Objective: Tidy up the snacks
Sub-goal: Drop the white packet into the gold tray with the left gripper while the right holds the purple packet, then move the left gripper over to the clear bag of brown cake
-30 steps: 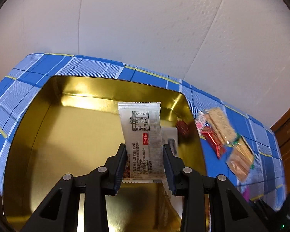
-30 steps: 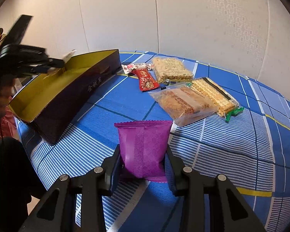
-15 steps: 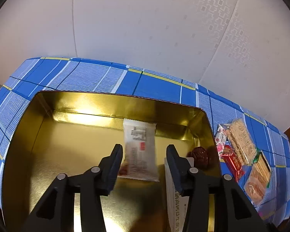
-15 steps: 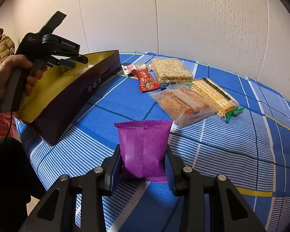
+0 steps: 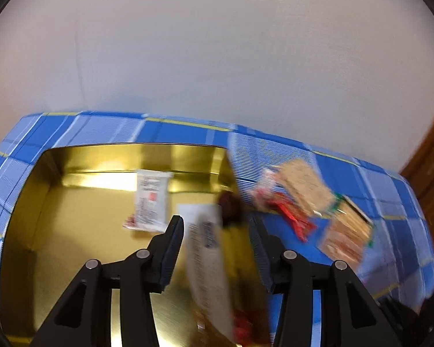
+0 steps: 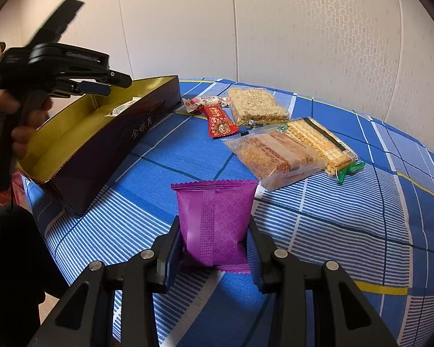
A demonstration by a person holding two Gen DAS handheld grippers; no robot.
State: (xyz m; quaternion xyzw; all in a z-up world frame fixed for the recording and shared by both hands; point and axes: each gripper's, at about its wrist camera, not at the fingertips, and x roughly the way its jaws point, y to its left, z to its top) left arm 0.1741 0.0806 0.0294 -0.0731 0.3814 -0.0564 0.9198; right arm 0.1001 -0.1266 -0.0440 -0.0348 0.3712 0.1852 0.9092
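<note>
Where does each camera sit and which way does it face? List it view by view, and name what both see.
Left wrist: on the left gripper, angled down into the gold-lined box; its own black fingers, open and empty, show.
Right wrist: on the right gripper, angled down across the blue plaid cloth; its fingers clamp a purple packet, and a hand holding the left gripper shows.
Shared: box, cloth, red candy, clear-wrapped snack bars.

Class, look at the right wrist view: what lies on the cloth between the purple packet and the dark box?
Nothing: between the purple packet and the dark box the blue checked cloth is bare.
</note>
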